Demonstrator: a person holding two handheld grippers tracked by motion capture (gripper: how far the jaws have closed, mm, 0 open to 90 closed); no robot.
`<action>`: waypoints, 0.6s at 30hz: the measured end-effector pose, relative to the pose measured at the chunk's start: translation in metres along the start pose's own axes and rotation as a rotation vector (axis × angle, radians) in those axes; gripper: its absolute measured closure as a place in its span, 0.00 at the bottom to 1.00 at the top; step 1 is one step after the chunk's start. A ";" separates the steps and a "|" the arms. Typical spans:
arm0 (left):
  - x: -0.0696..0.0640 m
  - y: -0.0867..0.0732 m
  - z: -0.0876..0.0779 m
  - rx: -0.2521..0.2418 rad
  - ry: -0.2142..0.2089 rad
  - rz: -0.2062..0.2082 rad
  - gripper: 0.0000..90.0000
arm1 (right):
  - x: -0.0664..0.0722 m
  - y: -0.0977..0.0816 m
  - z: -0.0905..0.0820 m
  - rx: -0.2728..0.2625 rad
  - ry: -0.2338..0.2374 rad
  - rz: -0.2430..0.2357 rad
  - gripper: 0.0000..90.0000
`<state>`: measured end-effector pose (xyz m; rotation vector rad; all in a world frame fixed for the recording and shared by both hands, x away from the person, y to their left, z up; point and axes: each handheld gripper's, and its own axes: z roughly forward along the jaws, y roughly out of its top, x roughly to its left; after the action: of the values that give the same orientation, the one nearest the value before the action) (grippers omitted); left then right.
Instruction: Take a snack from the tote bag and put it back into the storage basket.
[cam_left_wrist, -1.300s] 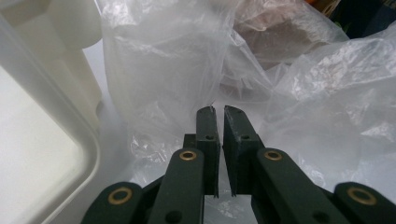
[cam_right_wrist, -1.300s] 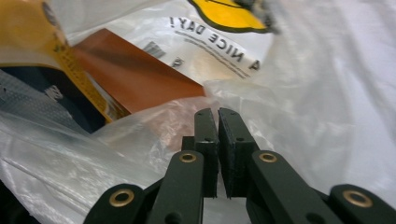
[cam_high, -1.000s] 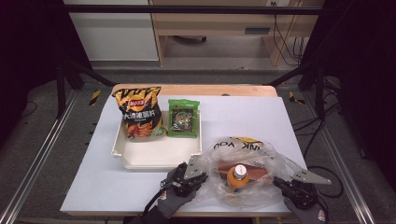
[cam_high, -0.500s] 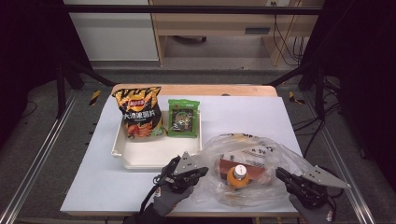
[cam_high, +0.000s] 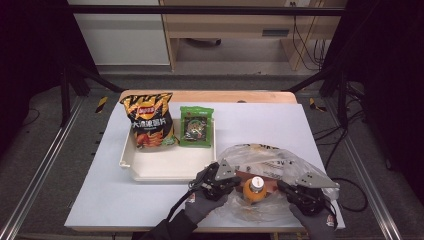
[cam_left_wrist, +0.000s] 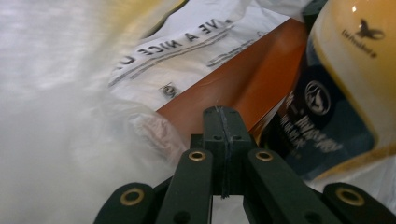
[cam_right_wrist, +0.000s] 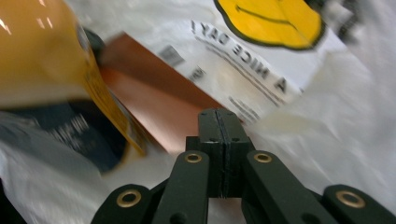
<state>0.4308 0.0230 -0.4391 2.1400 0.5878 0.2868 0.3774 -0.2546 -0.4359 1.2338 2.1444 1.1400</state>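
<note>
A clear plastic bag with a yellow smiley print lies at the table's front right. Inside it stand an orange juice bottle and an orange-brown box. My left gripper is shut on the bag's left edge, and my right gripper is shut on its right edge. In the left gripper view the shut jaws point at the box and the bottle. The right gripper view has shut jaws with the bottle on the left and the bag's print above.
A white tray sits left of the bag. A chips bag and a green packet stand on its far side. The white tabletop runs to the front edge.
Both grippers have risen with the bag's edges. The bag has puffed up and drawn in around the bottle. The left gripper has shifted right, towards the bottle.
</note>
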 end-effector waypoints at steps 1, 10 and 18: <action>0.002 -0.003 -0.004 0.004 0.013 0.007 1.00 | -0.001 -0.003 -0.002 0.004 -0.013 -0.012 1.00; 0.021 -0.039 -0.007 0.060 0.030 -0.041 0.99 | -0.011 -0.020 -0.018 -0.003 -0.057 0.047 0.99; 0.019 -0.047 0.008 0.090 0.010 -0.047 0.97 | -0.021 -0.029 -0.019 0.037 -0.116 0.089 1.00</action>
<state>0.4362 0.0512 -0.4815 2.2090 0.6673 0.2497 0.3605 -0.2886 -0.4495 1.3888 2.0523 1.0418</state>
